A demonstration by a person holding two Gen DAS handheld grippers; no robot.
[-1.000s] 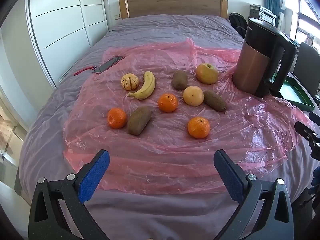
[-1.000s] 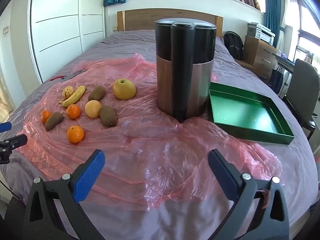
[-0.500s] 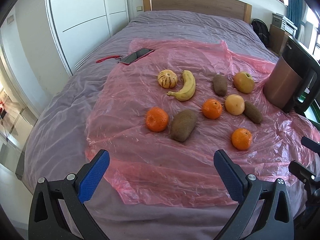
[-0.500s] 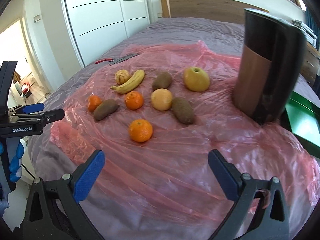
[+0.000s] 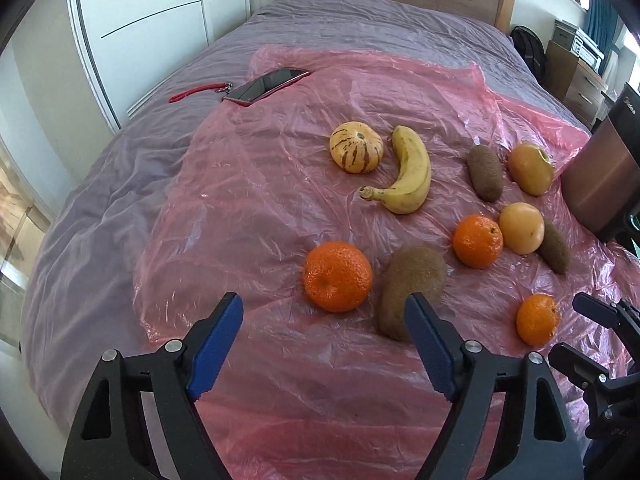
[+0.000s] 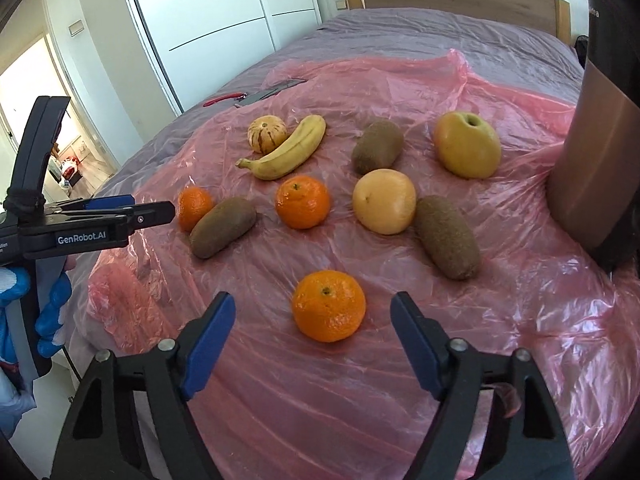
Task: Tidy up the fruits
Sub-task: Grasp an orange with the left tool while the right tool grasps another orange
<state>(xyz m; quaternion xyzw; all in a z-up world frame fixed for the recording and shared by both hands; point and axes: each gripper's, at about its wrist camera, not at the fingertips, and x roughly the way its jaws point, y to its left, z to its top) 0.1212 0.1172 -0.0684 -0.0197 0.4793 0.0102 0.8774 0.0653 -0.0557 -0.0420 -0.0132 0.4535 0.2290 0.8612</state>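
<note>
Fruit lies scattered on a pink plastic sheet (image 5: 248, 208) over a purple bed. My left gripper (image 5: 324, 336) hovers just short of an orange (image 5: 338, 276), its blue-padded jaws closing with nothing between them; a large kiwi (image 5: 412, 284) lies beside its right finger. My right gripper (image 6: 312, 334) is open, and another orange (image 6: 328, 306) sits in the gap at its fingertips, untouched. Farther back are a banana (image 6: 286, 148), a striped melon (image 6: 266, 132), a third orange (image 6: 303, 202), a pale round fruit (image 6: 384, 200), an apple (image 6: 468, 144) and more kiwis.
A tall brown and black jug (image 6: 592, 168) stands at the right edge of the sheet. A phone (image 5: 266, 86) with a red strap (image 5: 196, 91) lies at the back left. White wardrobe doors (image 6: 224, 20) line the left wall. A blue-gloved hand (image 6: 48, 308) holds the left gripper.
Both grippers have come forward and down toward the fruit and swung left, away from the jug and green tray. Both pairs of jaws stand narrower than before.
</note>
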